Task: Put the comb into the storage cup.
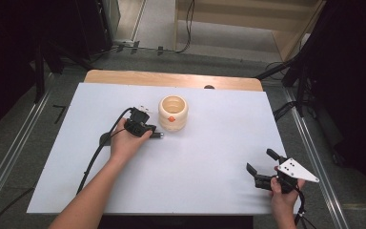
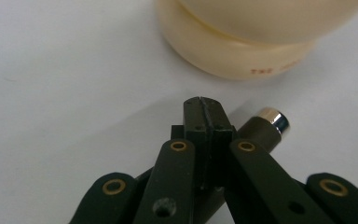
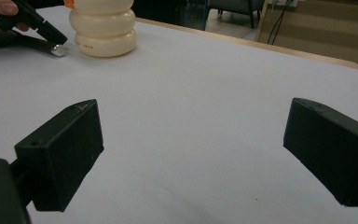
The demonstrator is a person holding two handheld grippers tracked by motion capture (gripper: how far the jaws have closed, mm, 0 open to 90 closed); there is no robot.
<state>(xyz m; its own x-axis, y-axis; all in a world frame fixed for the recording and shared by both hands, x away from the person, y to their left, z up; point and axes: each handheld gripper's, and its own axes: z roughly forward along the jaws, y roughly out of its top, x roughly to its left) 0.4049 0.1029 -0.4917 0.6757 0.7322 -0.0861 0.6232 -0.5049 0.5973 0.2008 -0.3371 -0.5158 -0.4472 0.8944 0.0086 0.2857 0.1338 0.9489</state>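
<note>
Resting beside cream pot point(image 1: 173, 112), left gripper point(image 1: 159, 135) shut, maybe empty; right gripper point(image 1: 261, 160) agape near table point(image 1: 209, 191) edge.

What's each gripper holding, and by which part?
Left gripper: jaws shut, nothing visibly between the pads; a dark, metal-tipped cylinder lies beside them, hold unclear. Right gripper: open, empty.

Even, soft light falls from above on the white table point(image 1: 209, 157), which reads bright while the room around it sinks to near black. Shadows are faint (a pale one lies under the left gripper point(image 2: 200, 107)). The cream pot point(image 2: 242, 42) sits blurred and slightly overexposed close to that camera. The right gripper point(image 3: 191, 140) has soft, unfocused near pads; the far edge looks grainy.
</note>
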